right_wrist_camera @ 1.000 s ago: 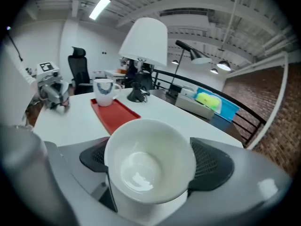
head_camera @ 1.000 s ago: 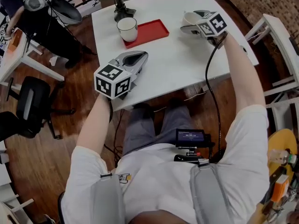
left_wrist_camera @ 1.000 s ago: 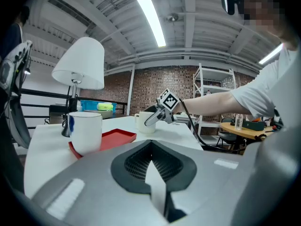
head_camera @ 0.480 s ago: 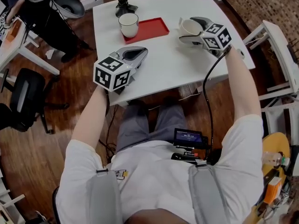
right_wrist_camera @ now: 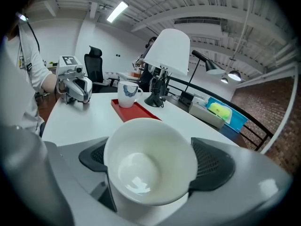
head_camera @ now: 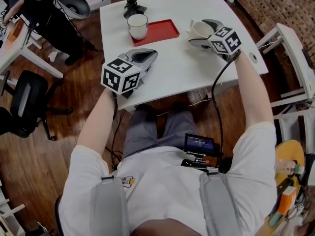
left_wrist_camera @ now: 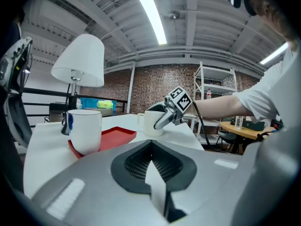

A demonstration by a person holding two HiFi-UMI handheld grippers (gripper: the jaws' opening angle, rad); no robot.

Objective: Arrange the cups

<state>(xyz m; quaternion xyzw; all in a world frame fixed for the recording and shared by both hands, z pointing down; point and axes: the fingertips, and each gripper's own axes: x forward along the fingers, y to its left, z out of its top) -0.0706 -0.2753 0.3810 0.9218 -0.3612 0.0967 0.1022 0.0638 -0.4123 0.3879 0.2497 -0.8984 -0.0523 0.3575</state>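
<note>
You are seated at a white table [head_camera: 182, 63] on a dark wooden floor [head_camera: 44, 171]. The room is workshop-like, with a brick wall [left_wrist_camera: 160, 86] and a metal shelving rack [left_wrist_camera: 214, 91] on its far side. A black office chair [head_camera: 24, 107] stands off to your left, apart from the table.

Compared with a second ago, your right gripper [head_camera: 201, 32] has brought the white cup [right_wrist_camera: 149, 166] a little nearer to you along the table's right side and has rolled slightly. Over the last half second it has held its place. Its jaws are clamped on the cup's sides, and the cup's mouth opens toward that gripper's camera. Whether the cup's foot touches the tabletop I cannot tell. Your left gripper [head_camera: 147, 55] has not moved. It sits at the table's near left part, jaws pressed together with nothing between them. The white mug [head_camera: 137, 26] has stayed put too.

That mug stands upright on the left end of the red tray [head_camera: 162, 31], which lies toward the table's far edge. A lamp [left_wrist_camera: 80, 60] with a white shade stands just behind the tray, near the mug. The cup is near the tray's right end but apart from it. The right gripper's black cable [head_camera: 219, 92] hangs over the table's front edge toward your lap.
</note>
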